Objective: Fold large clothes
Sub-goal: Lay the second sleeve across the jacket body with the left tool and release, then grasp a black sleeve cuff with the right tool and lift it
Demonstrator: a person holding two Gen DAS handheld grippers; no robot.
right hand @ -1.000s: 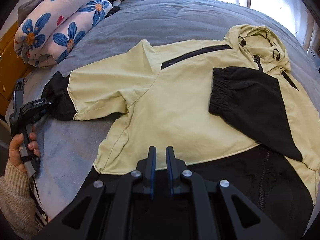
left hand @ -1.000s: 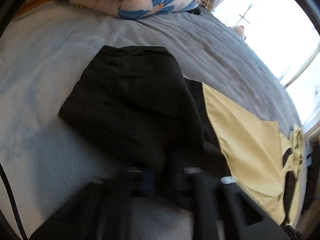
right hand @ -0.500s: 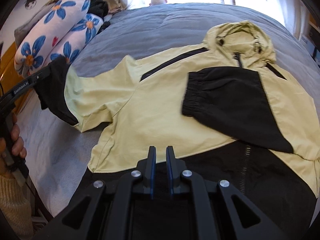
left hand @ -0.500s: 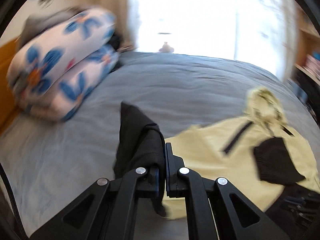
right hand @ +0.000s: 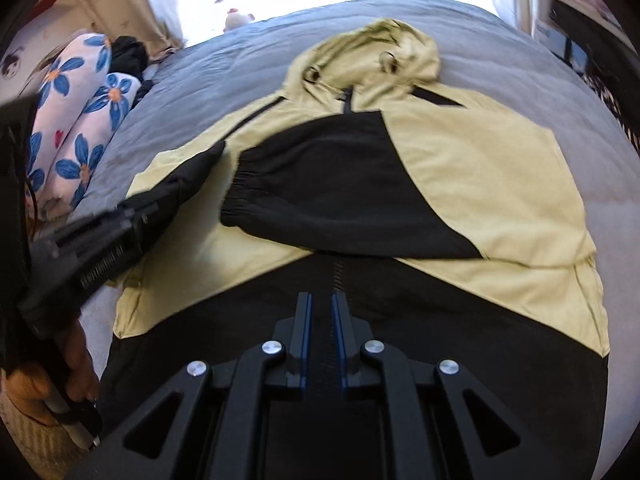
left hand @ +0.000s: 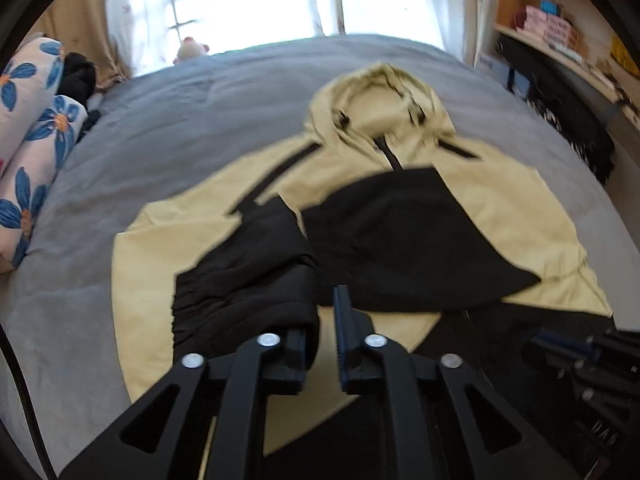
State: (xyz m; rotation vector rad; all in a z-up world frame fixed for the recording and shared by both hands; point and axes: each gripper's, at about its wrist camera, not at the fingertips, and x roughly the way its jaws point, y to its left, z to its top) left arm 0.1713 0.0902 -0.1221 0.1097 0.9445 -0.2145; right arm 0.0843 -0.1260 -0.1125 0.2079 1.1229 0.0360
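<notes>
**Both sleeves across the chest**

The yellow-and-black jacket point(left hand: 500, 216) lies flat on the grey bed point(left hand: 180, 120), hood away from the grippers. The left gripper point(left hand: 326, 328) is opening its jaws, the black sleeve point(left hand: 248, 280) draped over its left finger (not pinched). The right gripper point(right hand: 320, 316), nearly closed and empty, hovers over the zipper at the hem. A floral duvet point(right hand: 76, 128) sits beyond, to the left.

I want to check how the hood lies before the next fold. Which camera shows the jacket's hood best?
The right wrist view: the hood is sharper there, with both drawcord eyelets and the zipper top visible. The left wrist view shows the hood whole too, but blurred by motion, its details smeared.
</notes>
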